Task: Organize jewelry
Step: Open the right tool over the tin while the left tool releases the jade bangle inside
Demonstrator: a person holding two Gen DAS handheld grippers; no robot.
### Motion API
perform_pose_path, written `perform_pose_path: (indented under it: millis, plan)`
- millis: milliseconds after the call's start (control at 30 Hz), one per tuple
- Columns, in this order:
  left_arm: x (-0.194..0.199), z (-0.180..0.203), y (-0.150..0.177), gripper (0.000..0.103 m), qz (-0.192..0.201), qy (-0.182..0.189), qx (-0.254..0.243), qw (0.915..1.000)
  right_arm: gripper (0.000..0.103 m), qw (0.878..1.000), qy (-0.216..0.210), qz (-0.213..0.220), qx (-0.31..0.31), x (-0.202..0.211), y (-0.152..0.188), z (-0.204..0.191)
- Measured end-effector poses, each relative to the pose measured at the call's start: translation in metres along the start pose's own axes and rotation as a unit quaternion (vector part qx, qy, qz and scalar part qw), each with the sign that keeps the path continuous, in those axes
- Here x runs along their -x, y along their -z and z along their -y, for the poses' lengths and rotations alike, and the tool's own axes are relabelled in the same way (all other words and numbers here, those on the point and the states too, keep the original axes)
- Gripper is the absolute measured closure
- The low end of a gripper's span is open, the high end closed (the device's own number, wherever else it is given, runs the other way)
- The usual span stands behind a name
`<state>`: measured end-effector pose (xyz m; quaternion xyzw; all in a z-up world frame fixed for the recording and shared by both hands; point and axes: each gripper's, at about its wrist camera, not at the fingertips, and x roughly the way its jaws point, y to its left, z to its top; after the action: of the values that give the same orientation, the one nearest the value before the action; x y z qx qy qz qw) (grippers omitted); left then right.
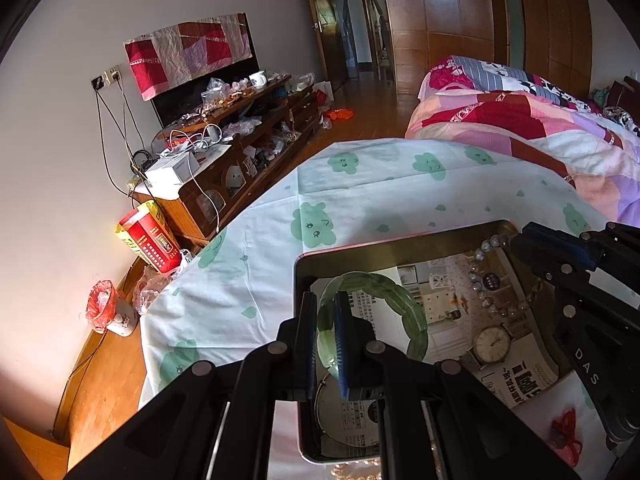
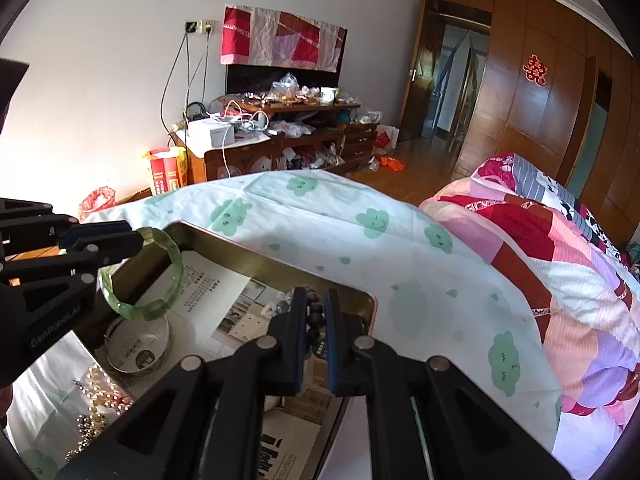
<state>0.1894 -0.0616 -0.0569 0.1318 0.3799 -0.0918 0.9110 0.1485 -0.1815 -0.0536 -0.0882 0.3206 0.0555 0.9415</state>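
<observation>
A table draped in a white cloth printed with green cloud faces (image 1: 360,184) is seen beside a bed with a patchwork quilt in pink, red and lilac (image 2: 560,264). On the cloth a shallow rectangular metal tray with a pink rim, lined with printed newspaper (image 1: 404,246), is set. The black left gripper (image 1: 323,344) is held over the tray's near-left part, its jaws closed on a translucent green jade-like bangle (image 1: 416,312), which is lifted above the paper. The black right gripper (image 2: 316,340) is held at the tray's far-right corner, its jaws clamped on a bracelet of dark round beads (image 2: 316,312). Inside the tray a thin silver bangle (image 2: 138,346) and a round-faced wristwatch (image 1: 492,345) are laid flat. Just outside the tray a pearl-and-gold bead strand (image 2: 102,396) is left on the cloth.
</observation>
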Motion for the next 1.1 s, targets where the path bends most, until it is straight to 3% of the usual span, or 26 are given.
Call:
perform_pose_path:
  millis: [367,700,767,833,900,967,1100]
  plan:
    - [-0.017,-0.001,0.004,0.095,-0.02,-0.002,-0.004,0.9998,0.093,1.0,0.009,-0.018,0.001,-0.012,0.004,0.003]
    - [-0.016,0.006,0.004,0.091,-0.015,0.001,-0.016,0.9998,0.092,1.0,0.004,-0.029,0.006,-0.015,0.008,0.0]
    - [-0.015,0.006,0.003,0.09,-0.015,0.0,-0.015,0.9998,0.086,1.0,0.008,-0.029,0.008,-0.015,0.008,-0.001]
    - [-0.014,0.005,0.003,0.083,-0.013,-0.007,-0.012,0.9998,0.07,1.0,0.007,-0.028,0.002,-0.015,0.009,0.001]
    - [-0.011,0.005,0.003,0.049,-0.007,-0.015,-0.011,0.9998,0.065,1.0,0.006,-0.025,-0.003,-0.013,0.009,0.003]
    - [-0.006,0.004,0.004,0.035,0.006,-0.027,-0.011,0.9996,0.065,1.0,0.01,-0.024,-0.004,-0.011,0.01,0.003]
    - [0.001,0.0,0.006,0.034,0.01,-0.027,-0.01,0.9995,0.06,1.0,0.012,-0.022,-0.009,-0.004,0.013,0.004]
